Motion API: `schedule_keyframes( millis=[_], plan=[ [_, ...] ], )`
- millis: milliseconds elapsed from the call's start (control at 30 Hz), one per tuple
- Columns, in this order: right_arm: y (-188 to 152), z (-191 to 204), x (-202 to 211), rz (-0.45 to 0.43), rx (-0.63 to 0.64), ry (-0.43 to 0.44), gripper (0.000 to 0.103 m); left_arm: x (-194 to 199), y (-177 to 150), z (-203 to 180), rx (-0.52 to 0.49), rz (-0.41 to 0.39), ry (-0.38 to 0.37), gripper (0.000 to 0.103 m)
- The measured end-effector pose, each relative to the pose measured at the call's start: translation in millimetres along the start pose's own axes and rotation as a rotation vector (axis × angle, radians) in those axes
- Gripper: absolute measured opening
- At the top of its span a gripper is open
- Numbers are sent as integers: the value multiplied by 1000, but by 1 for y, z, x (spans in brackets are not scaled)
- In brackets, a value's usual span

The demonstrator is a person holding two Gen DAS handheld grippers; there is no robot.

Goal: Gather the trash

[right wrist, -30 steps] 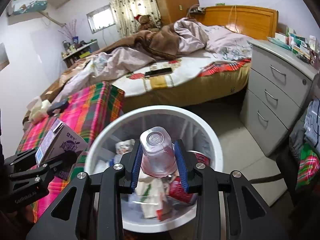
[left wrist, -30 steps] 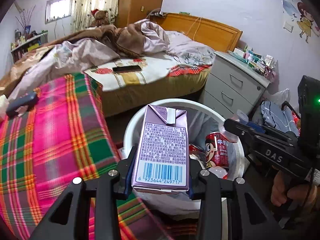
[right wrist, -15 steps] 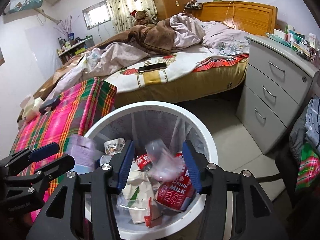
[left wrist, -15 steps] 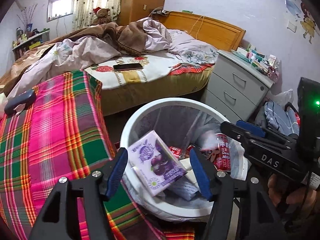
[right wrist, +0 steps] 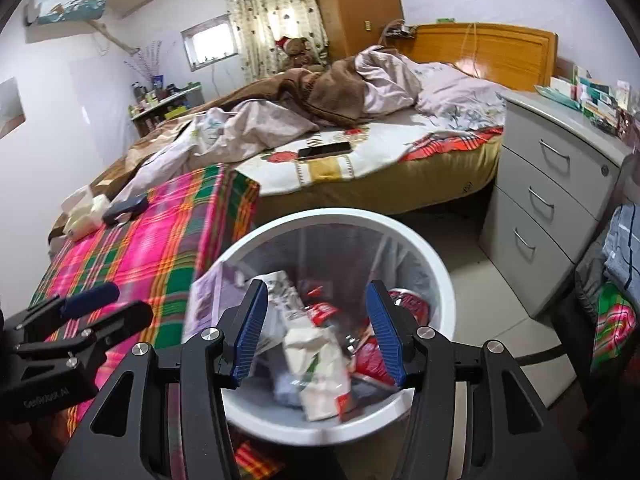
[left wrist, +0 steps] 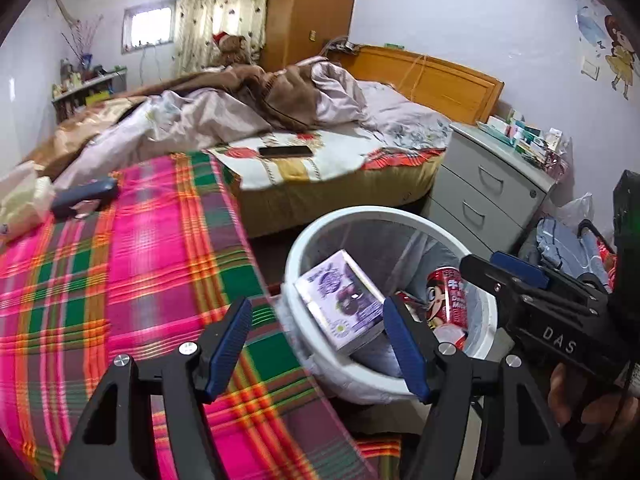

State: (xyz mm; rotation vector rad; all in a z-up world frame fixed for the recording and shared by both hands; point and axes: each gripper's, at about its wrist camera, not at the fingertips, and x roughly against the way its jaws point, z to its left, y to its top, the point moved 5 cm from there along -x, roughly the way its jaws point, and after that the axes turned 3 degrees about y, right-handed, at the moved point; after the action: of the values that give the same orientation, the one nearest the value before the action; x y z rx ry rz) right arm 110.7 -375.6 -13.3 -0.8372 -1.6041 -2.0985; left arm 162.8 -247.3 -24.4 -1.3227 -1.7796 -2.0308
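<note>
A white round trash bin (left wrist: pixel 356 216) (right wrist: pixel 436 272) stands on the floor beside a plaid-covered table. A purple drink carton (left wrist: pixel 344 300) (right wrist: pixel 208 300) lies inside against its left wall, with a red can (left wrist: pixel 450 296), crumpled wrappers (right wrist: pixel 320 356) and other trash. My left gripper (left wrist: pixel 320 344) is open and empty, above the bin's near left rim. My right gripper (right wrist: pixel 318 336) is open and empty, right over the bin; it also shows at the right of the left wrist view (left wrist: pixel 520 280).
The plaid table (left wrist: pixel 120 272) (right wrist: pixel 152 248) holds a dark case (left wrist: pixel 84 198) and a tissue pack (left wrist: pixel 20 200). Behind is an unmade bed (left wrist: pixel 280 120) with a phone (left wrist: pixel 285 151) on it. Grey drawers (right wrist: pixel 552 200) stand at the right, clothes beside them.
Both grippers opened. The purple carton dropped from the left one and the clear plastic bottle from the right one, both into the bin. Both grippers pulled back slightly.
</note>
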Motion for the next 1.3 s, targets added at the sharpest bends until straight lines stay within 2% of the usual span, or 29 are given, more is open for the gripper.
schedule_keyframes(
  millis=[300,500,733,833,1300],
  plan=[
    [-19,33,24,-61,23,59,53,44,-24,32,47,-64,113,70],
    [-32,54,35,-97,65,66,53,67,-45,47,59,-89,182,71],
    [-46,70,36,-99,92,63,53,80,-68,60,89,-98,237,71],
    [-50,73,36,-95,84,75,53,85,-75,67,94,-107,287,71],
    [-59,91,46,-132,117,71,53,95,-85,69,100,-127,291,71]
  ],
)
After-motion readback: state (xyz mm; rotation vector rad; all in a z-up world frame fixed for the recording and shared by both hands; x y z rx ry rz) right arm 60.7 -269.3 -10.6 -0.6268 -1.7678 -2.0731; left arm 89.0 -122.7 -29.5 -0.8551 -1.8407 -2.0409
